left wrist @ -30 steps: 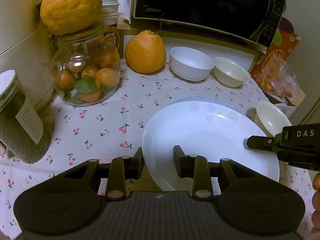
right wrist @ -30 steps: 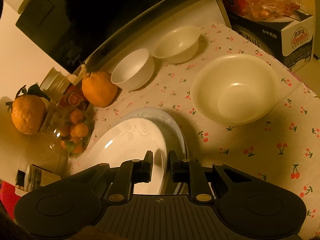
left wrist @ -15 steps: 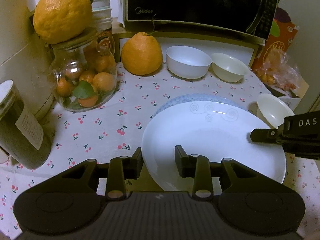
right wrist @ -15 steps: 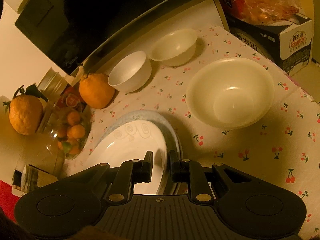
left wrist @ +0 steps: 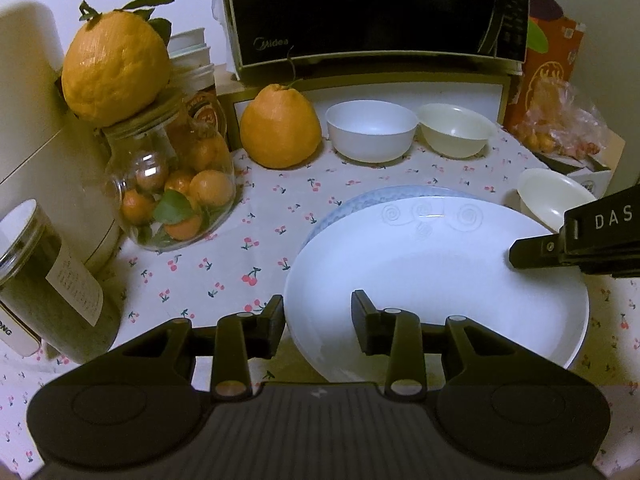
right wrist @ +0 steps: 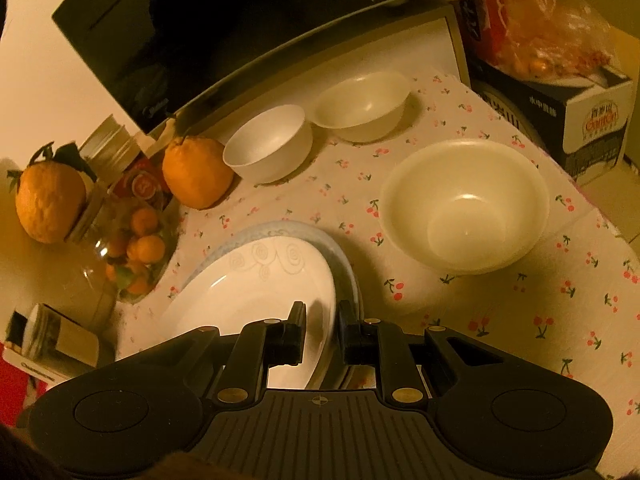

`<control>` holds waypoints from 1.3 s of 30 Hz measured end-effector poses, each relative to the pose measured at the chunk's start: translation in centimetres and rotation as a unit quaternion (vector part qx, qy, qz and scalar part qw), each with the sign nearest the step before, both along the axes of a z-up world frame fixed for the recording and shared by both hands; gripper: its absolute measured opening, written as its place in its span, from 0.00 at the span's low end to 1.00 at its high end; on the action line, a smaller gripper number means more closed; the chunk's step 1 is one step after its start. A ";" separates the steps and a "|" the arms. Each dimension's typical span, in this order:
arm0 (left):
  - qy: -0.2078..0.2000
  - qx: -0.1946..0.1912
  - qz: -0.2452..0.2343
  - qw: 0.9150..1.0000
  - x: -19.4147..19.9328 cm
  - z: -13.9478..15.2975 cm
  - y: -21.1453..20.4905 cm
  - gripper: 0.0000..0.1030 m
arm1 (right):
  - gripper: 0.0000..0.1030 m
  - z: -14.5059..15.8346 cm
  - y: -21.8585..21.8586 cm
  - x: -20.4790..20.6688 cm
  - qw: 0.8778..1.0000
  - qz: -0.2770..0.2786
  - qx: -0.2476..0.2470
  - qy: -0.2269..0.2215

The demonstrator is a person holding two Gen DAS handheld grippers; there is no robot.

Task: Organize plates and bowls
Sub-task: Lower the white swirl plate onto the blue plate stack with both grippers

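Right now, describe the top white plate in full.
The white plate looks like glossy ceramic, round and shallow, with faint grey spiral motifs near its far rim. It lies on a blue-rimmed plate, its near edge raised a little. The right gripper is shut on its right rim. The left gripper straddles its near rim, jaws open and just widened, pads apparently not pressing.

Both tools are matte black plastic. The left gripper (left wrist: 318, 316), filling the bottom of its frame, has a ribbed centre panel with a small pale emblem, flanked by two rounded lobes bearing shallow circular recesses. Angled linkage arms run to two blocky fingers, with pale and brass-coloured pivot pins at the joints. The right gripper (right wrist: 322, 328) has the same build, with a crosshair mark on its ribbing. Seen at the right edge of the left view, its side carries white letters "DAS"
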State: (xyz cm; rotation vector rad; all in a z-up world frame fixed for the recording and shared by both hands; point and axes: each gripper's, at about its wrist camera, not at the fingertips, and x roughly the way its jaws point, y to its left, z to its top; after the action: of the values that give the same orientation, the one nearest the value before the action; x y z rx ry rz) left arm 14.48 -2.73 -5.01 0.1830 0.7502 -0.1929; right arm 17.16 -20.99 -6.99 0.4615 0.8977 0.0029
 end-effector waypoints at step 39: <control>0.055 -0.050 0.022 0.997 0.5 0.4 1.3 0.35 | 0.10 0.3 -0.5 0.1 1.000 0.004 -0.003 -0.006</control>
State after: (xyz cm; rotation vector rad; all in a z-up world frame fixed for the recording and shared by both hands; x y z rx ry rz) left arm 14.98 -1.44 -4.64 0.0600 0.8503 -0.1986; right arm 17.26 -21.49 -6.67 0.4517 0.8880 0.0107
